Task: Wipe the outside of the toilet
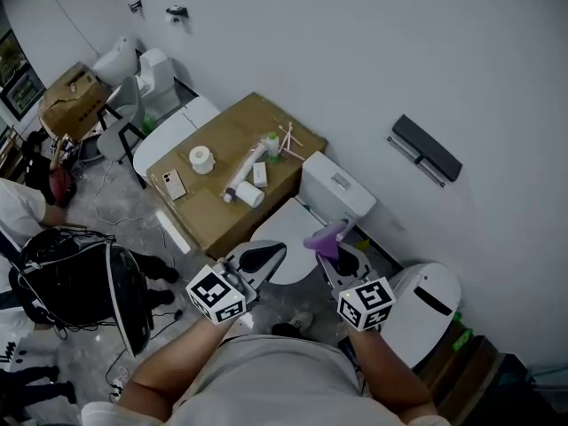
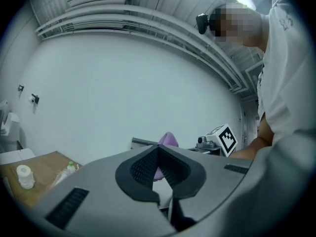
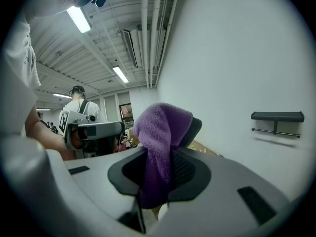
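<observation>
The right tool (image 3: 165, 135) is clamped on a purple cloth (image 1: 325, 237), just over the white toilet (image 1: 286, 229) (lid down) at centre frame. The left tool (image 2: 159, 154) is closed, holding nothing.

The white ceramic toilet (image 1: 286, 229) is standing with its lid closed and its tank against the wall. The purple fuzzy cloth (image 3: 158, 154) is hanging pinched in the right gripper's (image 3: 170, 128) jaws, above the toilet near its tank.
</observation>
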Motion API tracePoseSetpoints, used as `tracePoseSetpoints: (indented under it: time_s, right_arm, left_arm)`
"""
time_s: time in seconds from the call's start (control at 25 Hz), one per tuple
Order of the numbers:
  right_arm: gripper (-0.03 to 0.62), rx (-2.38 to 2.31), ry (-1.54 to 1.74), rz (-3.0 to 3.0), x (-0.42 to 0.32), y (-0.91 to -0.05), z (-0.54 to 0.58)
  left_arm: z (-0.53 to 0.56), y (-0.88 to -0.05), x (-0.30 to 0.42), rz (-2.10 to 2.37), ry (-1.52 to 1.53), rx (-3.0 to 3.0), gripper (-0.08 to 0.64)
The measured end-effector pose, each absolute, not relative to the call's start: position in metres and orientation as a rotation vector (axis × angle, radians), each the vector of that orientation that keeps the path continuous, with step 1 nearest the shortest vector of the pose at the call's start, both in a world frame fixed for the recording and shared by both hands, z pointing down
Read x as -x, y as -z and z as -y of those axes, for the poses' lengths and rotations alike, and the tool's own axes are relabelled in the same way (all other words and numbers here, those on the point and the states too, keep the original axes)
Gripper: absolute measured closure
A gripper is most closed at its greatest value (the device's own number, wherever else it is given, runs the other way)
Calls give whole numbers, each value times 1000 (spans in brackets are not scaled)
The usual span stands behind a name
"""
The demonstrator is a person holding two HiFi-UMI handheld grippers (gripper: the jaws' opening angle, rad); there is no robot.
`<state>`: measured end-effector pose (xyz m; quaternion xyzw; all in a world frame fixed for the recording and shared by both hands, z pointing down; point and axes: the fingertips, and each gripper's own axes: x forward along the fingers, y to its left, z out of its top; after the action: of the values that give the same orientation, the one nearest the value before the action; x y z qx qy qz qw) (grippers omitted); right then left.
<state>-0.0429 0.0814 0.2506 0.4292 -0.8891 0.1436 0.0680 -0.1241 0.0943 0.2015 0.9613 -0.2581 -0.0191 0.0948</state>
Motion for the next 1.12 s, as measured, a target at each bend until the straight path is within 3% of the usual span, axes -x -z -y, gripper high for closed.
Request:
tracePoseSetpoints:
  time_s: [0.6,1.12]
  right_arm:
    - [502,-1363,-337,2685,130,-222,-269]
    - [502,-1364,-313,2717,92,-212,-376]
  left_arm:
    - [-265,-188,196,724,43,-2928,554]
    - [-364,-177,152,747,91,-2918,554]
